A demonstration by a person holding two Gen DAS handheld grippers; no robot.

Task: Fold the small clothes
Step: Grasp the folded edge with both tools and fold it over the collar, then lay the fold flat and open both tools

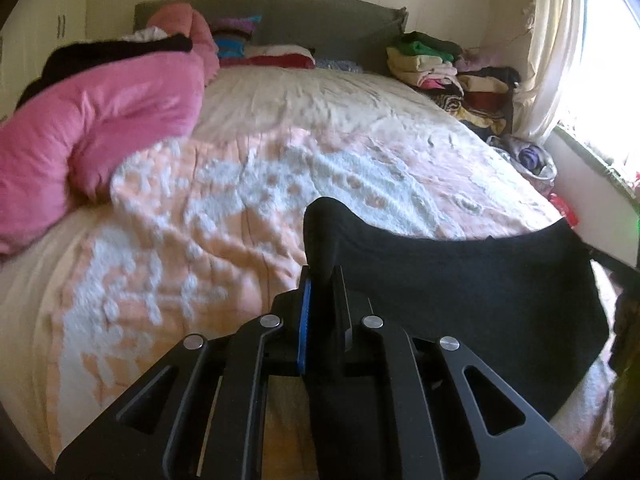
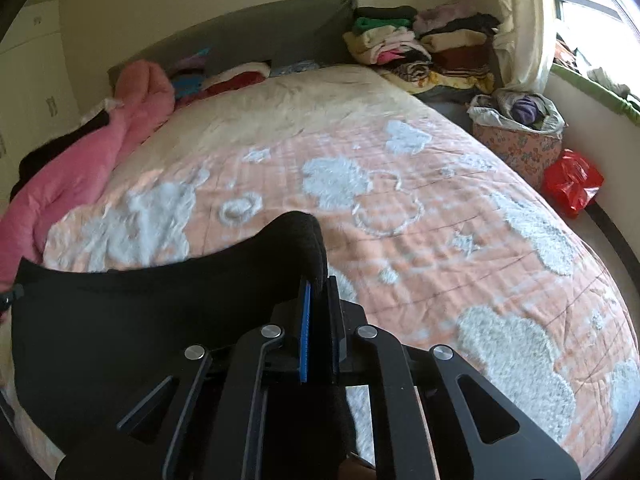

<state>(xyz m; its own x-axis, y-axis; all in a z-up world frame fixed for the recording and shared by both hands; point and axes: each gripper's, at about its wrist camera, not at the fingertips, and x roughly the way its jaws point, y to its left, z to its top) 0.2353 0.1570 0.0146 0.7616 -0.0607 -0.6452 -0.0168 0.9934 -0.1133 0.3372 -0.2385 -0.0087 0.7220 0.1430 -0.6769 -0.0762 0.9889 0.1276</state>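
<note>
**Black garment stretched between two pinching grippers over the bed**

While both grippers are pointing down toward the bed [image 1: 280, 160], a black garment [image 1: 460, 292] is hanging between them as one dark, matte sheet of soft knit cloth. Its upper edge is sagging in a shallow curve from one corner to the other, and each held corner is bunching into a rounded hump that is rising above the fingertips. No print, label or seam is showing on it; the fabric is looking plain and slightly fuzzy at the right-hand corner.

At the left gripper [image 1: 320, 276], the fingers [image 1: 305, 320] are pressing together on one corner of the garment, with the cloth running between the blue pad and the black one and trailing down under the gripper body. From there the sheet is spreading away to the right side of the left wrist view.

At the right gripper [image 2: 318, 284], the fingers [image 2: 305, 328] are likewise pinching the other corner, the cloth filling the narrow slot between the pads. In the right wrist view the garment [image 2: 140, 320] is spreading off to the left and covering the near part of the bedspread [image 2: 400, 220], a peach quilt with white fluffy patches.

A pink duvet [image 1: 100, 128] is lying bunched along the bed's far left side, well apart from the garment, and stacks of folded clothes [image 2: 420, 44] are sitting by the headboard near the window.
</note>
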